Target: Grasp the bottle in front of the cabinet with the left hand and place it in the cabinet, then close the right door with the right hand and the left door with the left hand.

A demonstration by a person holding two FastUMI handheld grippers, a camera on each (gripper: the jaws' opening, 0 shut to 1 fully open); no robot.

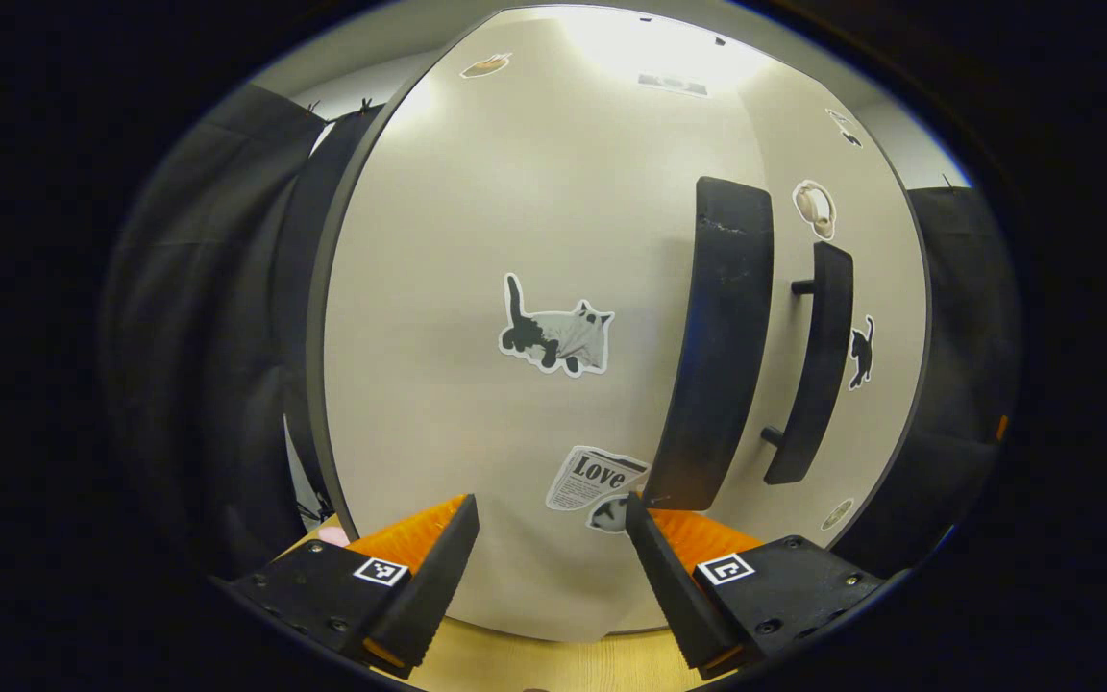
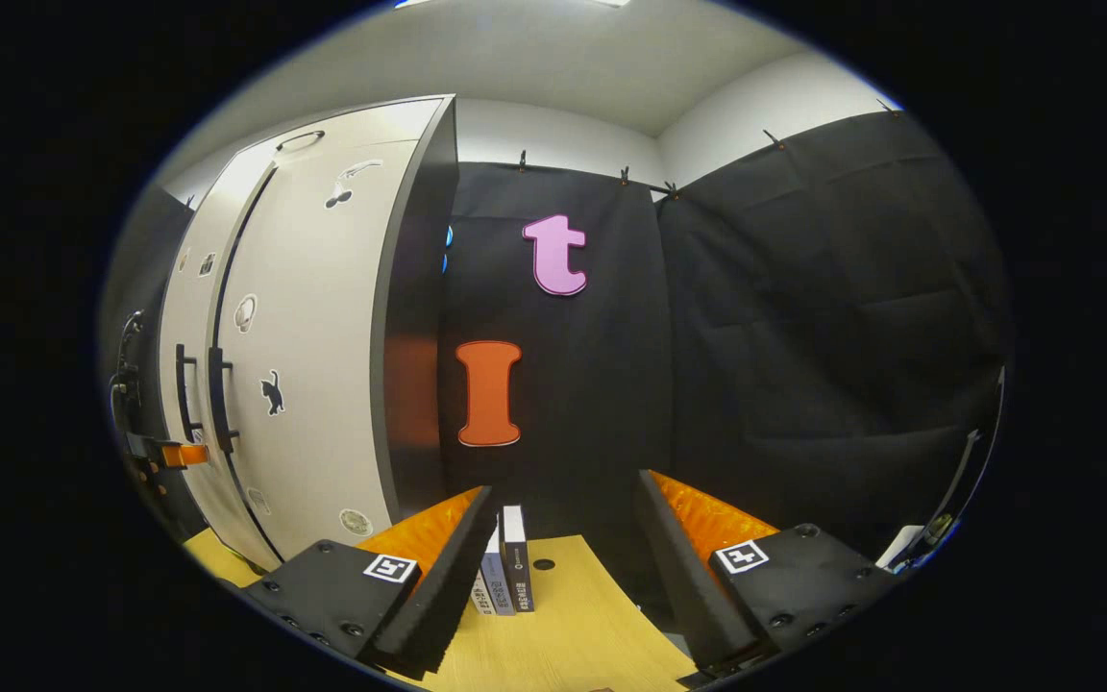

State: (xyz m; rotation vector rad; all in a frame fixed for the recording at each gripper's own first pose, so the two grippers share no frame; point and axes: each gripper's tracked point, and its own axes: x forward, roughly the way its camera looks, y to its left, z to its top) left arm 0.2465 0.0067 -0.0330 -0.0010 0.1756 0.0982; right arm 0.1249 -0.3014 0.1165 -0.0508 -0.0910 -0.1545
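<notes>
I judge the left door [image 1: 477, 288] a stiff, light panel that swings easily; flat pushing on its face suits it, or a pinch on the left handle [image 1: 722, 346], a rigid dark bar. My left tool [image 1: 552, 538] hangs open and empty just before it. The cabinet [image 2: 313, 317] stands on the bench [image 2: 563, 615], pale, dark-edged, dotted with cat stickers [image 1: 558, 336]; both doors look about shut. My right tool [image 2: 563, 538] is open too, beside the cabinet.

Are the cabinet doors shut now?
Shut, it seems. In the right gripper view both doors lie flush, their handles side by side. The left gripper faces the left door, open.
</notes>
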